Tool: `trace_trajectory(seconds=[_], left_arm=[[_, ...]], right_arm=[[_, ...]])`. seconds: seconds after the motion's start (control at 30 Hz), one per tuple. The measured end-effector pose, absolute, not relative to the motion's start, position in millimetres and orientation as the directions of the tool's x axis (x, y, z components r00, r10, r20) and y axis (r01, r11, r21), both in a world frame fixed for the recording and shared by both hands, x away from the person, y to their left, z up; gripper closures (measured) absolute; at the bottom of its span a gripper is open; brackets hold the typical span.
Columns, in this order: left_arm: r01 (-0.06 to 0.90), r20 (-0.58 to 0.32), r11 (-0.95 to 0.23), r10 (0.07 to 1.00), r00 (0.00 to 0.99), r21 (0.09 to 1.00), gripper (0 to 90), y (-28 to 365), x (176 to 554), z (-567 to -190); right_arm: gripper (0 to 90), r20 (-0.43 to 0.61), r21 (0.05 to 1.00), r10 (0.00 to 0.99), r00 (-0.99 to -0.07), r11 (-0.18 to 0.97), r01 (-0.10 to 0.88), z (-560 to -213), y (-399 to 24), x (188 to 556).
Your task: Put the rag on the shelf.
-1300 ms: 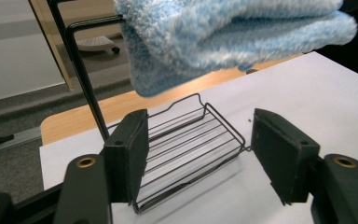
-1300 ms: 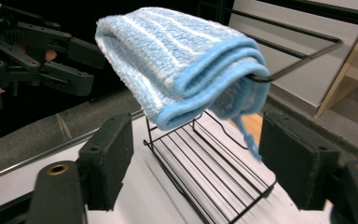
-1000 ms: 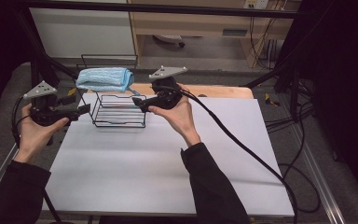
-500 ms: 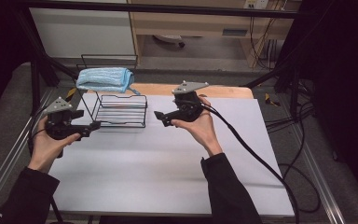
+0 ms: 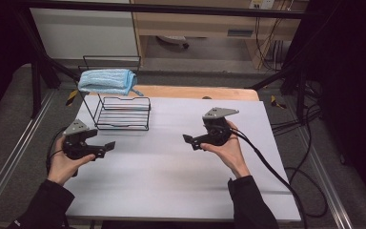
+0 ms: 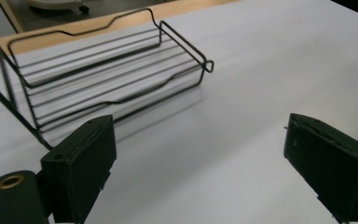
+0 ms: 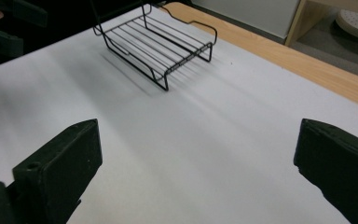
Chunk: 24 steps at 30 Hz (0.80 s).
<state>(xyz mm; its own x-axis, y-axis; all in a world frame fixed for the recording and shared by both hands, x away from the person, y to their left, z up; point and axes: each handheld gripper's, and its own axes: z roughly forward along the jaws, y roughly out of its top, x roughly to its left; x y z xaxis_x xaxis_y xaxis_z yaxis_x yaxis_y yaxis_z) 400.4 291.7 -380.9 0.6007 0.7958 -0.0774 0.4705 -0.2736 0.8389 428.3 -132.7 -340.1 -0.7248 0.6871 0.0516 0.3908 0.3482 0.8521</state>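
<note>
Blue folded towel [image 5: 106, 81] lay on the wire rack's [image 5: 122, 112] top, upper left of frame.
Left gripper [image 5: 106, 147] and right gripper [image 5: 188, 140] hovered wide open and empty over the white table [image 5: 171, 181]; seemingly between steps, any next reach needing travel back toward the rack.

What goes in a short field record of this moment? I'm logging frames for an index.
surface: white table
rack: black wire rack at the table's far left, lower shelf bare
towel: blue towel folded on the rack's top
left tongs: open, holding nothing, in the hand near the rack's front
right tongs: open, holding nothing, over mid-table, pointing left
cable: black cable trailing from the right tongs off the table's right side
</note>
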Motion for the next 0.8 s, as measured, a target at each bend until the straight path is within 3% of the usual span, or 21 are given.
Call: trace_trajectory(seconds=[0.37, 0.8], left_arm=[[0.473, -0.081, -0.312, 0.761, 0.644, 0.824, 9.4, 276.0, 386.4, -419.9], [0.470, -0.059, -0.373, 0.731, 0.680, 0.800, 9.4, 272.1, 374.5, -438.5]], right_arm=[[0.5, 0.112, 0.851, 0.718, -0.687, 0.287, 0.439, -383.1, -185.9, 405.0], [0.6, 0.169, 0.811, 0.729, -0.664, 0.280, 0.513, -432.1, -241.5, 376.8]])
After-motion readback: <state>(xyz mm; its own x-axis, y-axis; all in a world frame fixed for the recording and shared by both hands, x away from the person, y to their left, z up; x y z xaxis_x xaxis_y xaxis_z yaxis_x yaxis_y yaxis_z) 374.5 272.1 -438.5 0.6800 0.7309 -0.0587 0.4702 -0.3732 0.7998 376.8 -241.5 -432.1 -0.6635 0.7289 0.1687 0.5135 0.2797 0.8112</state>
